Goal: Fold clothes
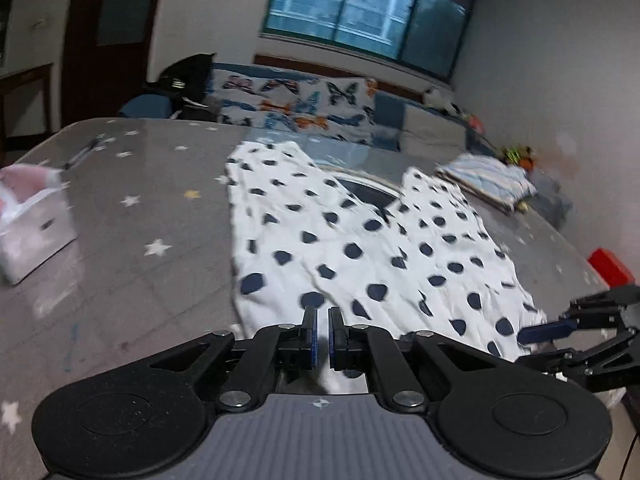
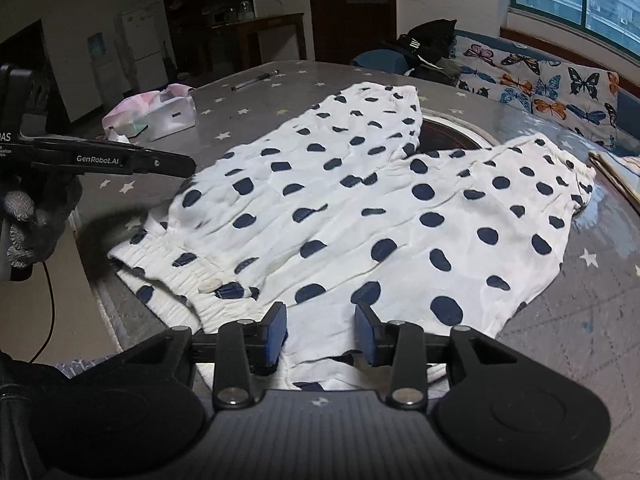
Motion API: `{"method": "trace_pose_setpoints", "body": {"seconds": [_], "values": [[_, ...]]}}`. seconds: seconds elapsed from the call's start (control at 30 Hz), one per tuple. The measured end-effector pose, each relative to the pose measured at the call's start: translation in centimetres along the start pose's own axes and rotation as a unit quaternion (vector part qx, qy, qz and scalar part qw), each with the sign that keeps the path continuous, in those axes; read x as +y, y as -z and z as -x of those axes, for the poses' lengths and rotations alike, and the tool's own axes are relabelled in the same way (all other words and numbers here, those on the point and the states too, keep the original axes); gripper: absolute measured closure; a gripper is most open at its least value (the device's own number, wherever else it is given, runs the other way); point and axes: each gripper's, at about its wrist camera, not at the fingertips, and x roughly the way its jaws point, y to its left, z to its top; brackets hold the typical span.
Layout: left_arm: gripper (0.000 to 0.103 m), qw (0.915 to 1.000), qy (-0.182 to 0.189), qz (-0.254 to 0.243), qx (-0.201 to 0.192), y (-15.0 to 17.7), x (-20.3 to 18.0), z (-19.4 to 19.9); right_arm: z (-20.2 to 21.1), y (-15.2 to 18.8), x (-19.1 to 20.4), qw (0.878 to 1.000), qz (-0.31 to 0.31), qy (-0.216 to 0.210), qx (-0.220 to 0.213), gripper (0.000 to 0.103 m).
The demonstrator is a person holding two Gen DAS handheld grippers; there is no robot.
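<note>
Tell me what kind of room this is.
Probably a home living or dining room: a table with a grey star-print cover carrying polka-dot trousers, a bench seat with butterfly cushions under a window, and a fridge at the back.

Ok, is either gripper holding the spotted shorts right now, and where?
Nothing is held. The right gripper has its jaws open over the near edge of the spotted shorts, which lie flat; the left gripper is shut, with no cloth in it.

Home living room: sofa [image 2: 552, 80], fridge [image 2: 140, 36]
</note>
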Motion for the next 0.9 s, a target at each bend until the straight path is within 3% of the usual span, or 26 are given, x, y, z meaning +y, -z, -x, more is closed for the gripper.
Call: {"method": "trace_pose_setpoints", "body": {"seconds": [0.17,0.9], "values": [[0.098,0.9988,-0.029,-0.018,0.034,0.6,-0.2,-2.4,-0.3,0.5,-0.5,1.000,-0.011,0.006,0.010,0.063],[0.098,0.9968,-0.035,-0.046,0.055,2.4,0.5,-0.3,1.1,1.8,-0.3,1.000,-0.009,-0.002,0.019,0.063]]}}
